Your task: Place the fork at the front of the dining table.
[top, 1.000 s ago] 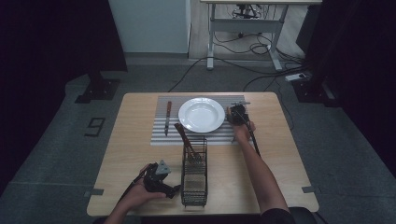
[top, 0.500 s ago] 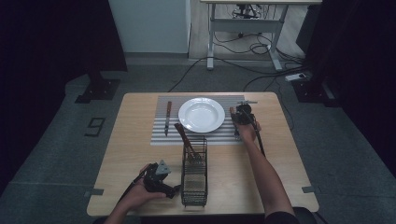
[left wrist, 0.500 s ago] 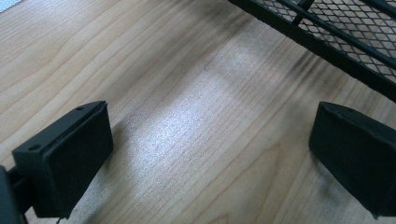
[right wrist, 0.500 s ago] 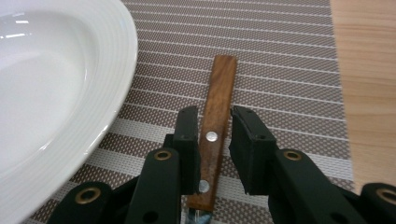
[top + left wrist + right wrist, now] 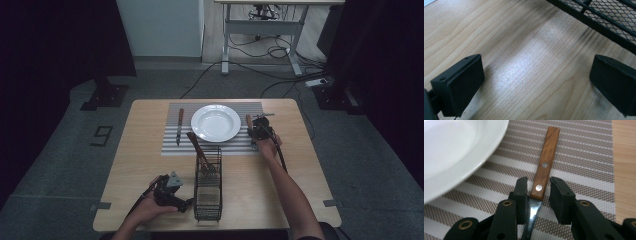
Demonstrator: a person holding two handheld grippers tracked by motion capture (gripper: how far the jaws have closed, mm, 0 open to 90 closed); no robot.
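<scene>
We hold our right gripper (image 5: 537,188) slightly open astride the wooden-handled utensil (image 5: 545,163) lying on the striped placemat (image 5: 584,162).

overhead view facing forward, gripper cameras close (tabletop (image 5: 150,150) shared)

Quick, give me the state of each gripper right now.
Left gripper: open, nothing between the jaws, bare table below.
Right gripper: jaws have just been opening, one on each side of the wooden-handled utensil lying on the placemat; gaps visible, not clamped.
</scene>
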